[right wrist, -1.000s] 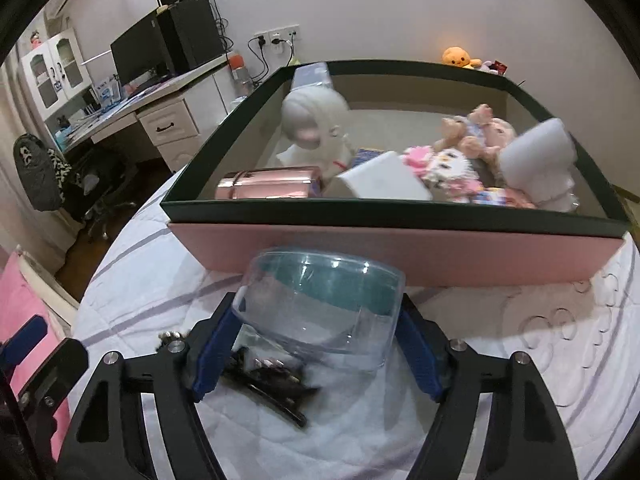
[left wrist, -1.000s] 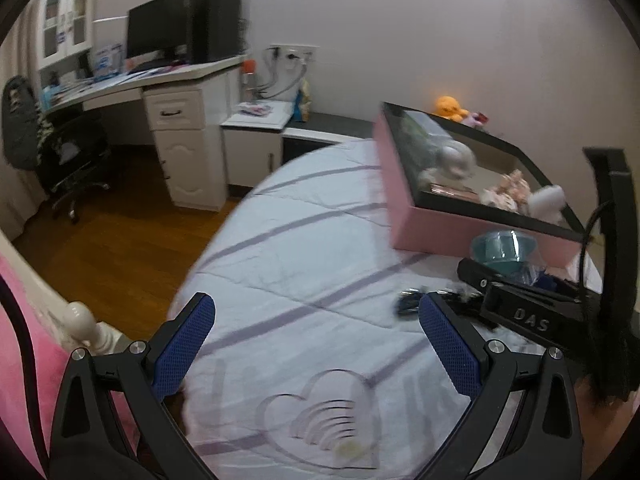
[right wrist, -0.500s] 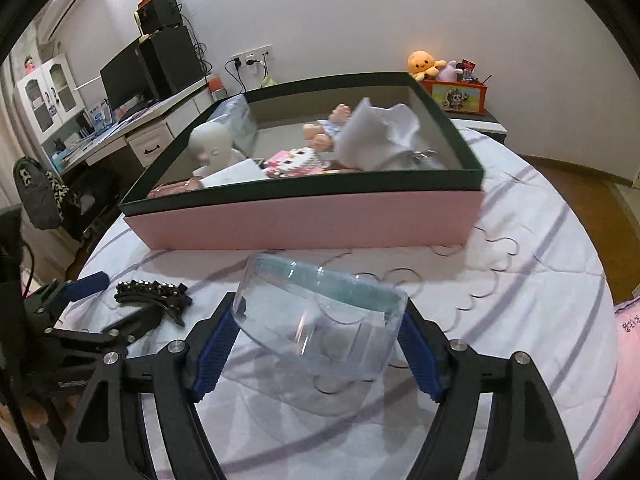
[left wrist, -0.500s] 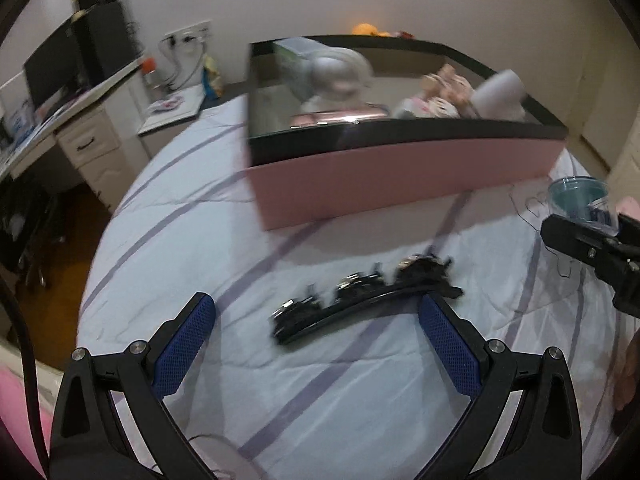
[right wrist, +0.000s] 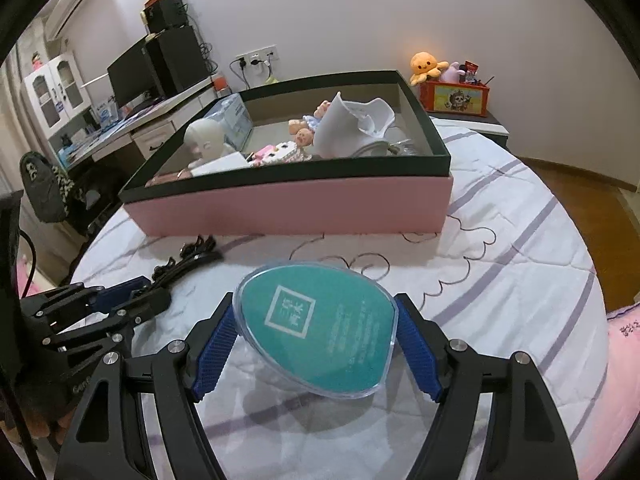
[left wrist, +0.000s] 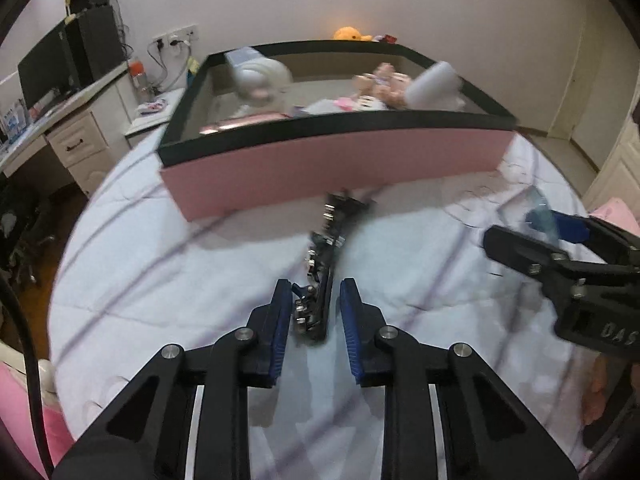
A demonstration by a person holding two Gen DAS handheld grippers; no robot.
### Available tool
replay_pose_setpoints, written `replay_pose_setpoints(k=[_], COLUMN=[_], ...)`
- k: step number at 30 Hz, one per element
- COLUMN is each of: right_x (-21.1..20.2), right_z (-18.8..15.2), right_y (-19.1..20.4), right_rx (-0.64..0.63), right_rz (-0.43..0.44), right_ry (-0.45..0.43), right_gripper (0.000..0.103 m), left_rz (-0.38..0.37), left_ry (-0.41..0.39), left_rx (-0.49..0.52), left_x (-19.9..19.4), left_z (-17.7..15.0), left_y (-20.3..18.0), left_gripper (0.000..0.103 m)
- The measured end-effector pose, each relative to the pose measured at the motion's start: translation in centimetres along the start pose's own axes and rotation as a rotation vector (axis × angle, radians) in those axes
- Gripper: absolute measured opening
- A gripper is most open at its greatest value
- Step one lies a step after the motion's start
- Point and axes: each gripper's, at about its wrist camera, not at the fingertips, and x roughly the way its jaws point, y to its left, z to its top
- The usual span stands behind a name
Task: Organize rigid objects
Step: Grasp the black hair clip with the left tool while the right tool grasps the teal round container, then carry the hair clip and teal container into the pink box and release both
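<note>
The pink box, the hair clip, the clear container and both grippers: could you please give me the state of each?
Pink box: open, no lid, holding toys, resting on the bed.
Hair clip: lying on the bed, near end between the left gripper's fingers.
Clear container: lid on, tilted, held off the bed.
Left gripper: nearly closed around the clip; contact unclear.
Right gripper: shut on the container.

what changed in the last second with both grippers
The left gripper swung to the black studded hair clip and narrowed around its near end. The right gripper stayed clamped on the clear teal-lidded plastic container, tilting it up. The pink black-rimmed box stayed put.
</note>
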Motion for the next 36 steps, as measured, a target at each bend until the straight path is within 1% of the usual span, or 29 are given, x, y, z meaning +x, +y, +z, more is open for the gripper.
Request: replay_pose_setpoints(k=[1, 2, 3, 5, 7, 8, 9, 10, 11, 12, 15, 18, 23, 28, 32, 34, 36], right_x=[-0.2, -0.3, -0.4, -0.5, -0.6, -0.6, -0.6, -0.6, -0.6, -0.6, -0.7, -1.0, -2.5, -4.3, -6.0, -7.1, -8.6], right_z=[-0.2, -0.4, -0.5, -0.6, -0.8, -0.9, -0.9, -0.9, -0.9, -1.0, -1.1, -1.2, -1.3, -1.2, -1.3, -1.2, -1.2], right_y=[-0.2, -0.4, -0.5, -0.7, -0.9, -0.9, -0.9, -0.9, -1.0, -1.0, -1.2, -1.1, -0.5, 0.5, 1.1, 1.7, 2.3], right_rx=[-0.003, -0.005, -0.009, -0.013, -0.015, -0.016, -0.018, -0.018, -0.018, -0.017, -0.014, -0.015, -0.013, -0.035, -0.04, -0.053, -0.067], right_rz=[0.006, 0.009, 0.011, 0.011, 0.017, 0.019, 0.021, 0.022, 0.024, 0.026, 0.033, 0.03, 0.05, 0.054, 0.059, 0.059, 0.055], right_ry=[0.001, 0.002, 0.004, 0.005, 0.005, 0.006, 0.005, 0.005, 0.007, 0.006, -0.001, -0.011, -0.06, -0.094, -0.134, -0.165, -0.204], right_gripper=[0.077, 0.077, 0.077, 0.077, 0.076, 0.076, 0.076, 0.076, 0.076, 0.077, 0.077, 0.077, 0.077, 0.077, 0.077, 0.077, 0.077], left_rz=[-0.012, -0.012, -0.005, 0.014, 0.029, 0.045, 0.062, 0.07, 0.067, 0.052, 0.052, 0.036, 0.024, -0.018, 0.017, 0.027, 0.057], left_ry=[-0.001, -0.004, -0.005, -0.003, -0.001, -0.002, -0.008, -0.014, -0.017, -0.022, -0.044, -0.087, -0.165, -0.191, -0.269, -0.324, -0.365], left_rx=[-0.008, -0.011, -0.014, -0.025, -0.031, -0.024, -0.017, -0.008, -0.004, -0.011, -0.026, -0.042, -0.064, -0.099, -0.102, -0.095, -0.085], left_x=[0.0, 0.1, 0.3, 0.8, 1.4, 1.7, 1.9, 2.0, 1.8, 1.6, 1.0, -0.6, -3.8, -5.9, -8.6, -10.7, -12.6], left_z=[-0.1, -0.1, 0.0, 0.5, 1.2, 1.4, 1.6, 1.6, 1.6, 1.6, 1.2, 0.8, 0.2, -0.8, -1.4, -1.5, -1.5], left_y=[-0.5, -0.8, -1.0, -1.3, -1.7, -1.9, -2.1, -2.3, -2.3, -2.4, -2.5, -2.4, -2.4, -1.9, -2.9, -3.5, -4.0], left_gripper=[0.029, 0.037, 0.041, 0.051, 0.054, 0.052, 0.048, 0.031, 0.018, 0.018, 0.018, 0.018, 0.018, 0.018, 0.018, 0.018, 0.018])
